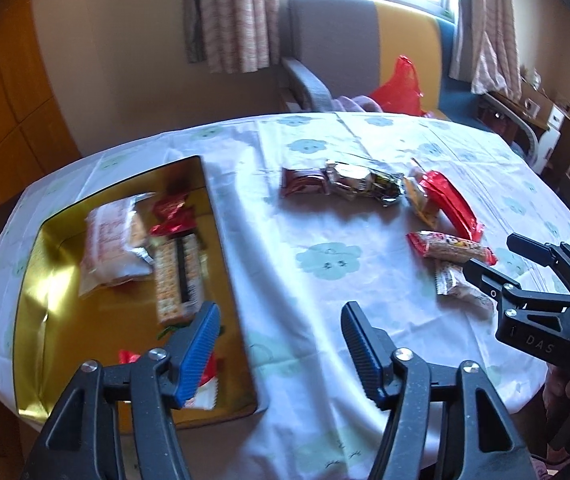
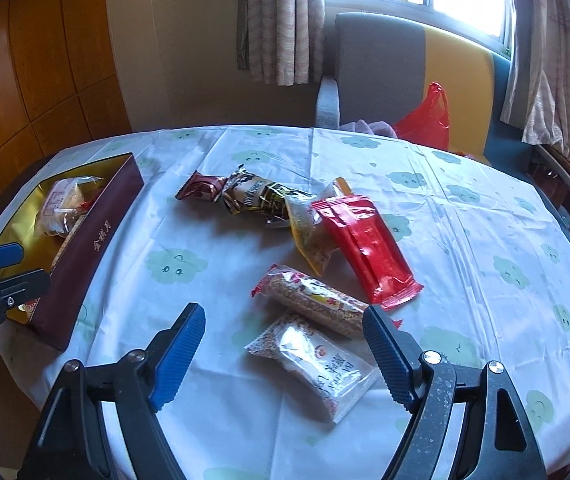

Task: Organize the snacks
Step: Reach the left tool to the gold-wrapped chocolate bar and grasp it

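Note:
A gold-lined box (image 1: 37,280) with maroon walls (image 2: 97,248) sits at the table's left and holds several snack packets (image 1: 113,240). My left gripper (image 1: 281,320) is open and empty above the box's right wall. Loose snacks lie on the cloth: a brown packet (image 2: 201,188), a dark foil packet (image 2: 257,196), a yellow packet (image 2: 309,236), a red packet (image 2: 365,248), a grain bar (image 2: 313,300) and a clear white packet (image 2: 317,368). My right gripper (image 2: 285,320) is open and empty, just above the white packet and grain bar.
The round table has a white cloth with green cloud prints (image 2: 485,220). A grey and yellow armchair (image 2: 385,64) with a red plastic bag (image 2: 429,120) stands behind it. The right gripper also shows in the left wrist view (image 1: 485,256).

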Demonstrator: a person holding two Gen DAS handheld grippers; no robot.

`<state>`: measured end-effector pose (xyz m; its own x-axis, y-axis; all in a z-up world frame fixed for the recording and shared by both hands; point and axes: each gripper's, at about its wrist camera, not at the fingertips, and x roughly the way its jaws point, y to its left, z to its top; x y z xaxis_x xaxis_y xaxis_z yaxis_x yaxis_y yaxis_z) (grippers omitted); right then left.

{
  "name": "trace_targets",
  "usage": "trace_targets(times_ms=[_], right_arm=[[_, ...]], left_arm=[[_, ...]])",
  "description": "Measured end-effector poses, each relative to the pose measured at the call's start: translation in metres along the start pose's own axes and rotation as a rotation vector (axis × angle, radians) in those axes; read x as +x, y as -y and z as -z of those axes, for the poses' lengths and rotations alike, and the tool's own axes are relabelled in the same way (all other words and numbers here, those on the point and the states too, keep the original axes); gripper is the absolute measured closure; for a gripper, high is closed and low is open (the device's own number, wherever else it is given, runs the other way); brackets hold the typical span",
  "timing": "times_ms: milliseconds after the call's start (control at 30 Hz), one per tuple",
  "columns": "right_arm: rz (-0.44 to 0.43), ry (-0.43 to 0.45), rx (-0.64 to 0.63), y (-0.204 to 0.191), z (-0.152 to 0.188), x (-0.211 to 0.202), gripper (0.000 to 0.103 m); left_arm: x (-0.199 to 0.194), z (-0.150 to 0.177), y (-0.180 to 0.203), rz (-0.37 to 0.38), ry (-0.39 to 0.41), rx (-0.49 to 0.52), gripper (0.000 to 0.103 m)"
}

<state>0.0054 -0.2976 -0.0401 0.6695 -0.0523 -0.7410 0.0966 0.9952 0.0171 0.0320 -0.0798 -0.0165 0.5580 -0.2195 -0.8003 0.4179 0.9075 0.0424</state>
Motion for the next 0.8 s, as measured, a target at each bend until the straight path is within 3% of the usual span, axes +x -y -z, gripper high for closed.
trace_targets(times_ms=[167,300,533,800], right_arm=[[0.032,0.001,0.053,0.025,0.005,-0.002,0.021],[0.051,0.003,0.103,0.046,0.008,-0.004,0.021],[0.064,0.011,0.149,0.069,0.007,-0.004,0.02],[0.074,-0.014,0.189,0.092,0.011,0.005,0.02]], left_arm=[[0.023,-0.022,0.008,0.072,-0.049,-0.021,0.053],[0.053,-0.045,0.009,0.154,-0.118,-0.112,0.064],[0.101,-0.074,0.024,0.299,-0.237,-0.256,0.064],[0.163,-0.108,0.039,0.336,-0.321,-0.403,0.059]])
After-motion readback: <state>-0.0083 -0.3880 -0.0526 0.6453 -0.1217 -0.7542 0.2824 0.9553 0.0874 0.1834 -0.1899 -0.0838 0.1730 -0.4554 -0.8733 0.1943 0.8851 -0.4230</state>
